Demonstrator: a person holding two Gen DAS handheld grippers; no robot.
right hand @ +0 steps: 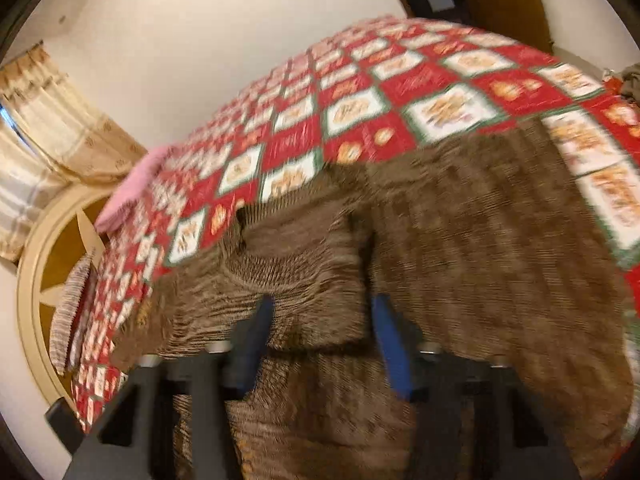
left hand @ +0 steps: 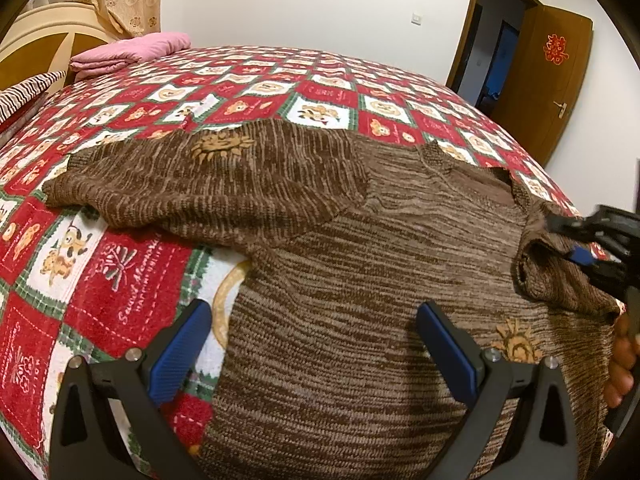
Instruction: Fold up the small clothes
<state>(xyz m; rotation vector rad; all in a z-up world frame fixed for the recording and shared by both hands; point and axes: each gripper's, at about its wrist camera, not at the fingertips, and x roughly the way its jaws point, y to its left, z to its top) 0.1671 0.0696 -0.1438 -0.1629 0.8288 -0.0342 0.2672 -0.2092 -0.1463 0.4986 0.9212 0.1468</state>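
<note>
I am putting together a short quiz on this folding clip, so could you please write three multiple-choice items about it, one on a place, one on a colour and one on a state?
1. Where does the folded pink cloth lie?
A. at the far corner of the bed, near the headboard
B. on the sweater
C. on the floor by the door

2. What colour is the sweater?
A. navy blue
B. mottled brown with orange motifs
C. plain white

3. How does the left hand-held gripper stand?
A. shut on the sweater's hem
B. shut on the bedspread
C. open, fingers spread above the sweater

Answers:
1 A, the left wrist view shows it beyond the red patterned bedspread, beside the headboard.
2 B, its knit is streaked brown and bears orange motifs.
3 C, its blue pads sit wide apart with nothing clamped between them.
</note>
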